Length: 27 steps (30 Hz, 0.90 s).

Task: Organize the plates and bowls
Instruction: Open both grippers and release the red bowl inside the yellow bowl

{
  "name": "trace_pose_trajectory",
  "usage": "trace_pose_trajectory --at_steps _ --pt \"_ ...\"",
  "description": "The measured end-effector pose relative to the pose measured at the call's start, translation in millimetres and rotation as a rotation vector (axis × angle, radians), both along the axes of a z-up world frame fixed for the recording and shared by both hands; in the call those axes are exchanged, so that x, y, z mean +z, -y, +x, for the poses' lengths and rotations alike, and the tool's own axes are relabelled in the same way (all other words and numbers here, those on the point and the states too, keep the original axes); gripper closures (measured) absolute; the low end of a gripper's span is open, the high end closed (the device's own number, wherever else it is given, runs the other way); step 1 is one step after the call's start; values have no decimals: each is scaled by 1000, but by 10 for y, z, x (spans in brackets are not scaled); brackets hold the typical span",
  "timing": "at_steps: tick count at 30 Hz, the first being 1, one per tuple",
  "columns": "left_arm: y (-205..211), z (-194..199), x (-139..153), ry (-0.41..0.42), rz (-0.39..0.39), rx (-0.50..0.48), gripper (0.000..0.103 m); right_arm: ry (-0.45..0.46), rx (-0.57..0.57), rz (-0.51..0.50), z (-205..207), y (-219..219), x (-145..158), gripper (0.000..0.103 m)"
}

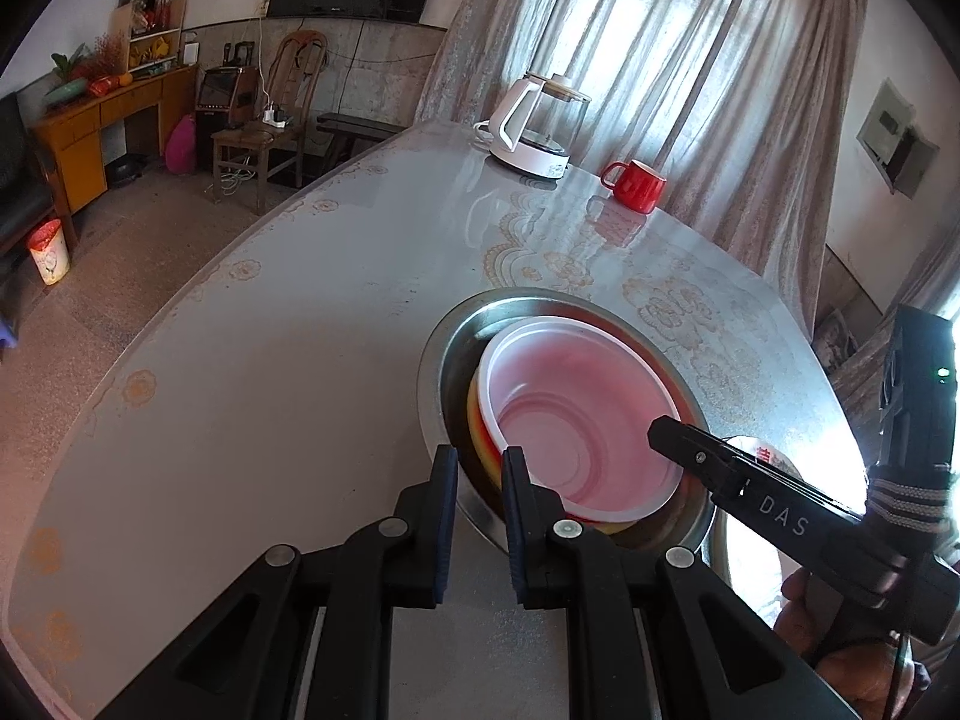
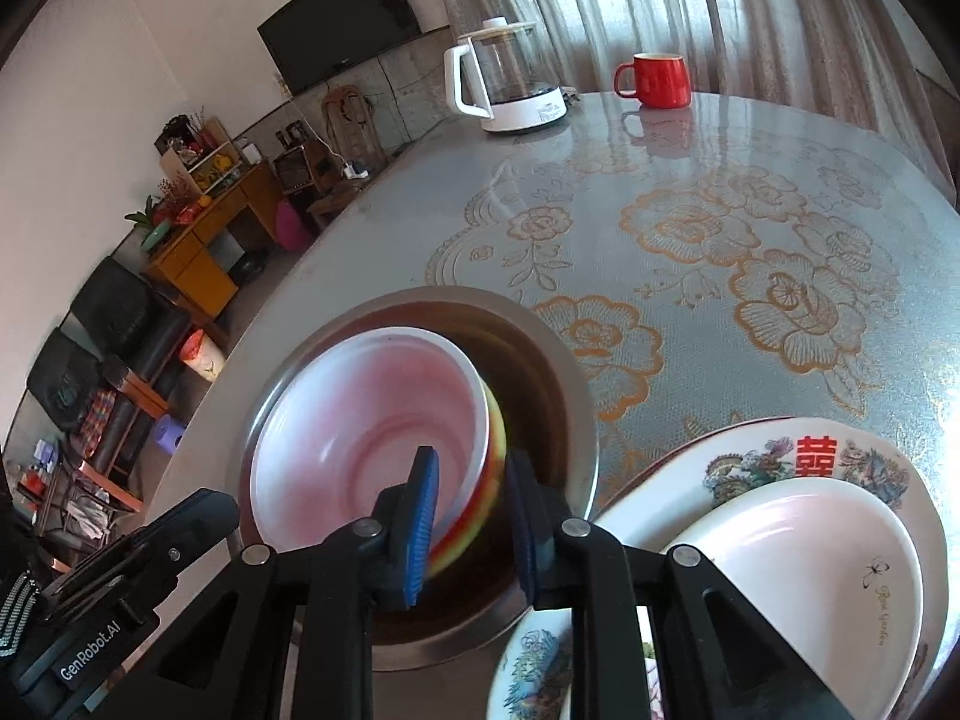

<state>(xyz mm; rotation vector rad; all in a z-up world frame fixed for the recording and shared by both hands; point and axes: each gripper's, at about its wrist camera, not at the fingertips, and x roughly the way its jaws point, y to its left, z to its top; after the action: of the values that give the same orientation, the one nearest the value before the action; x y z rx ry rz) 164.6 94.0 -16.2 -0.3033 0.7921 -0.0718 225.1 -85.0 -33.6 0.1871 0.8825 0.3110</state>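
White and pink inside, the bowl (image 2: 384,438) lies in the steel basin (image 2: 558,384), lower centre of frame. Its near rim is straddled by the slightly spread right tool (image 2: 474,510), not visibly pinched. The left tool (image 1: 480,516) is pressed together on the basin's rim.

Light: daylight through curtains (image 1: 690,60), blown out | Glare: sheen on table (image 2: 690,138) | Blur: bowl (image 2: 372,438) rim smeared in right view | Distortion: strong fisheye bend, dark vignette corners
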Motion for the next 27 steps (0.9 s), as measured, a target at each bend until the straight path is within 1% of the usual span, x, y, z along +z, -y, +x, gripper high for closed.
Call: trace_pose_trajectory --at_steps 3,8,21,27 --pt "10 -1 2 3 4 0 88 11 -1 -28 -40 -13 15 80" --pt "27 -11 0 0 12 -6 88 12 -4 -24 -72 1 21 78" --pt "35 -102 -17 -1 15 -13 87 21 23 -22 -217 -11 61 78" --pt "47 -163 12 7 17 -17 87 29 26 -3 -310 42 105 78"
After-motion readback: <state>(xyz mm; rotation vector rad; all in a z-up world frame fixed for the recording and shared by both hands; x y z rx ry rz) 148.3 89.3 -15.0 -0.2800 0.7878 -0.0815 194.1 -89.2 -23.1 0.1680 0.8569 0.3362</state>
